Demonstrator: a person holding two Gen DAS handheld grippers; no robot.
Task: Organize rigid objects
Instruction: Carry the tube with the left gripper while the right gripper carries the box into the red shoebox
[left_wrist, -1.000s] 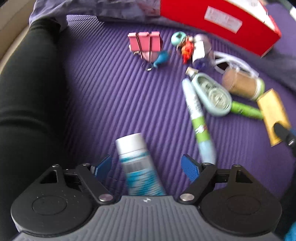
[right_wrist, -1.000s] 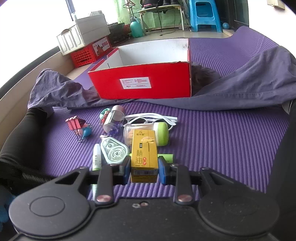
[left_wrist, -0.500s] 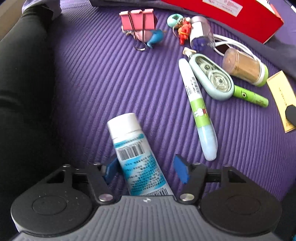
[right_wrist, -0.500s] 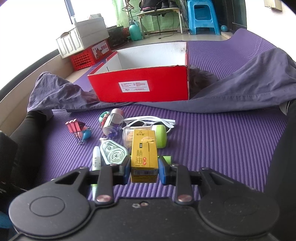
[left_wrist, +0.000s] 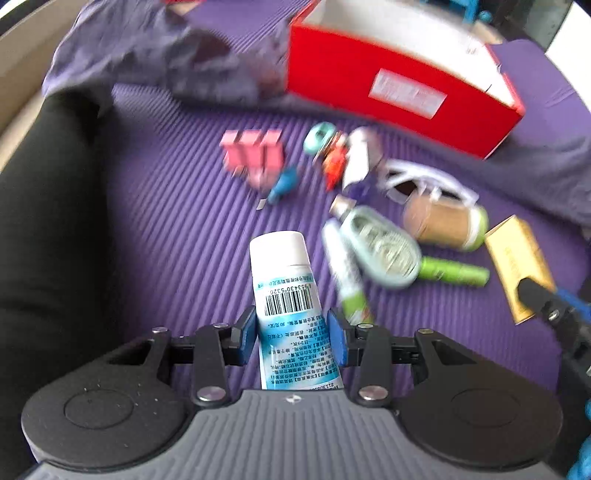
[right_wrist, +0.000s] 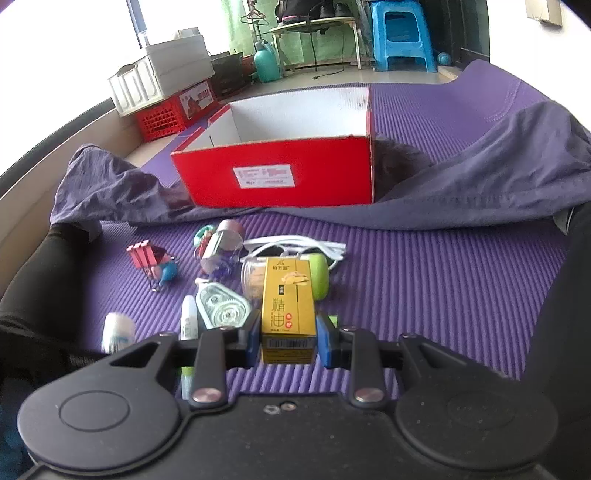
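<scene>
On ribbed purple mat (right_wrist: 424, 280), red box (right_wrist: 280, 173), blue stool (right_wrist: 402, 37) behind.

Left wrist view: motion-blurred throughout; label on red box (left_wrist: 402, 90) unreadable, pink clips (left_wrist: 255, 155) and keychain cluster (left_wrist: 332, 155) smeared. Tail of white tube (left_wrist: 286, 295) hidden behind gripper body. Yellow box (left_wrist: 515, 264) partly covered by dark finger. Right wrist view: pen (right_wrist: 188, 321) lower half hidden behind housing.

Wrist views, angled down, sharing mat (left_wrist: 155, 221)
</scene>
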